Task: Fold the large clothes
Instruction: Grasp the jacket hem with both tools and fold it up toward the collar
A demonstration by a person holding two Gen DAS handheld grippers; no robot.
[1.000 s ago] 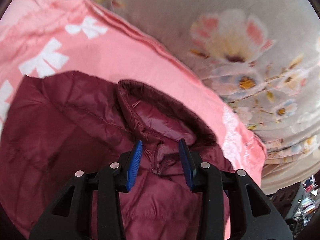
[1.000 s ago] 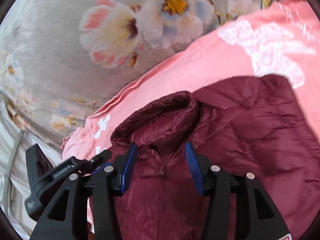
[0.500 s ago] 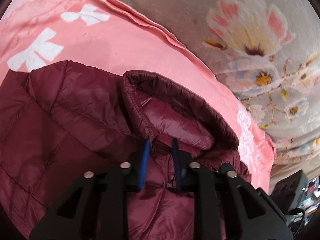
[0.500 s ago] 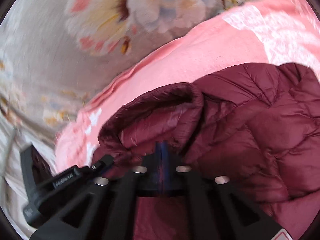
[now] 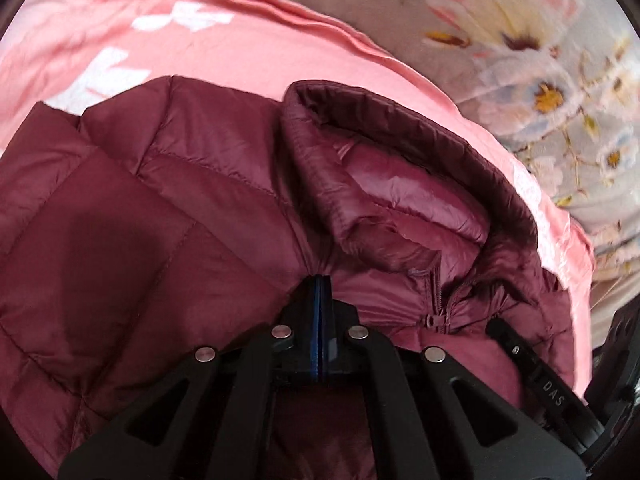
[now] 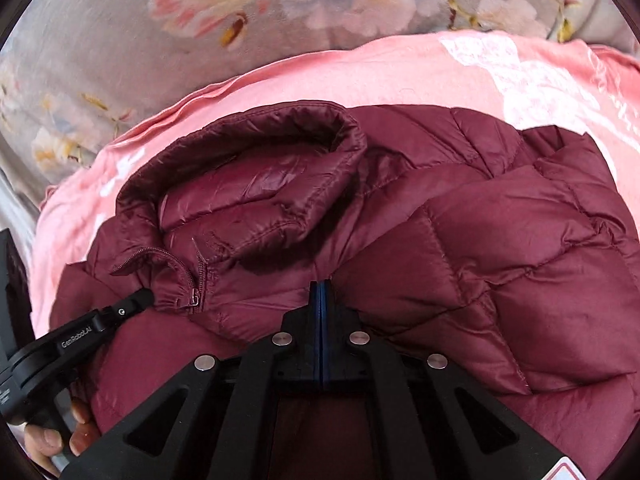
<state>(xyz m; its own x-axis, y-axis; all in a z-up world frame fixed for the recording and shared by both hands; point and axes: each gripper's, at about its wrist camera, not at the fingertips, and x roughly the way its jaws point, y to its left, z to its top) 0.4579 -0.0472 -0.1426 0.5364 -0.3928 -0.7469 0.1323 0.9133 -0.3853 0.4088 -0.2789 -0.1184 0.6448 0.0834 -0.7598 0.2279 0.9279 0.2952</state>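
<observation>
Jacket [image 5: 168, 216] flat on pink blanket [image 5: 248, 56], collar twd blanket's far edge; both claws pinching fabric below collar.

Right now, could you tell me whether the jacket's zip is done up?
Open at the top: the zip pull sits below the collar, which gapes.

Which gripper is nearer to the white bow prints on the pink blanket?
Left. The bow prints lie past the jacket shoulder beside the left gripper; the right gripper grips across the collar, farther away.
</observation>
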